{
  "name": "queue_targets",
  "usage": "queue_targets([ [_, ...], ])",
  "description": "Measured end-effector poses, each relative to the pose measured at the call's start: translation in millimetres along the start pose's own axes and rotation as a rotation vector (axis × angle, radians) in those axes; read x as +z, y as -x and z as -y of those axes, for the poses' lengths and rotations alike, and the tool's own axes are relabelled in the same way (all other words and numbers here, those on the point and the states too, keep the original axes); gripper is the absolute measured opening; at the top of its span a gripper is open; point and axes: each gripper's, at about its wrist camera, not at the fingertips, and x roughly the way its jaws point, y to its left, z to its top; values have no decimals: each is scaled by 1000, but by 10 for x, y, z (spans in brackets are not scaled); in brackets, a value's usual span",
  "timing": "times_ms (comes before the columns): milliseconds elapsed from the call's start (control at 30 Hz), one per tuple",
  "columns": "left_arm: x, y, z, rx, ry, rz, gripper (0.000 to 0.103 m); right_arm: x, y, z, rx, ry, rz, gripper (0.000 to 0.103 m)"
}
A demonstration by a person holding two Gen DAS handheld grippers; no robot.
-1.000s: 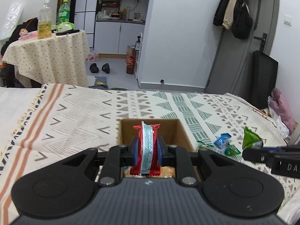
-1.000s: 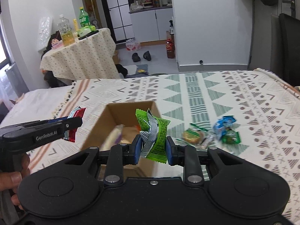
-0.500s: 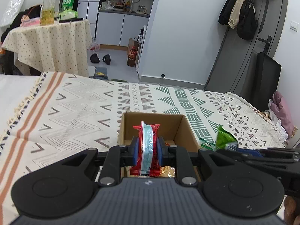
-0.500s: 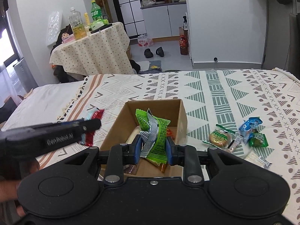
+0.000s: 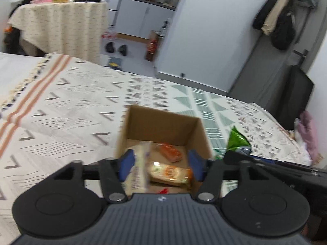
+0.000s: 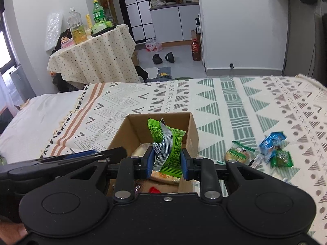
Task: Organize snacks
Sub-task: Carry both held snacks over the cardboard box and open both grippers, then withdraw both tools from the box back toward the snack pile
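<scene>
Two tools over one cardboard box (image 6: 194, 134) set on a patterned bedspread (image 6: 235, 100). Left tool (image 5: 161, 164) spread wide, nothing between its blue pads, poised just above the open box (image 5: 161, 120). Right tool (image 6: 167, 161) pressed onto a green snack packet (image 6: 173, 143), pinched across the lower half, crimped silver seam folded forward, upper half standing free above the pads and over the box mouth.

Inside the box: a pale long packet (image 5: 139, 169) against the left wall, an orange-wrapped piece (image 5: 170, 152) toward the back, a round biscuit in clear wrap (image 5: 169, 172) nearer the front. Loose on the bedspread to the right of the box, well apart from it: a green-edged biscuit packet (image 6: 238, 153), a blue packet (image 6: 272, 140), a small green packet (image 6: 283, 159).

Likely light, thin foil-film, air-filled and springy; probably slick on the printed faces, with the contents possibly brittle. Best taken across the flat body or at the crimped end seam, with modest squeeze only, enough to stop slipping without crushing. Soft bedspread beneath: probably some give under a downward press, so a shallow sideways pinch on the remaining packets rather than a hard push. A short drop into the box seems harmless for so light a thing.
</scene>
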Motion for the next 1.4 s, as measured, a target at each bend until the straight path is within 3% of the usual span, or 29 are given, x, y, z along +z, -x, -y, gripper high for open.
queue_targets([
  [67, -24, 48, -60, 30, 29, 7, 79, 2, -44, 10, 12, -5, 0, 28],
  [233, -55, 137, -79, 79, 61, 1, 85, -8, -92, 30, 35, -2, -14, 41],
  [333, -51, 168, -50, 105, 71, 0, 85, -32, -26, 105, 17, -23, -9, 61],
  [400, -50, 191, -21, 98, 76, 3, 87, -37, 20, 209, -1, -50, -7, 81],
  [567, -77, 188, 158, 89, 56, 11, 97, -76, 233, 464, -9, -78, 14, 101],
  [633, -86, 178, 241, 76, 44, 15, 103, -105, 305, 559, -27, -80, 22, 103],
  [833, -77, 188, 444, 81, 12, 31, 103, -211, 432, 916, -72, -152, 18, 103],
  [1000, -85, 134, 608, 80, -13, 23, 103, -280, 531, 1142, -176, -133, 51, 103],
  [1400, -277, -120, 1321, -9, -213, -43, 103, -469, 563, 1707, -237, -152, 2, 103],
])
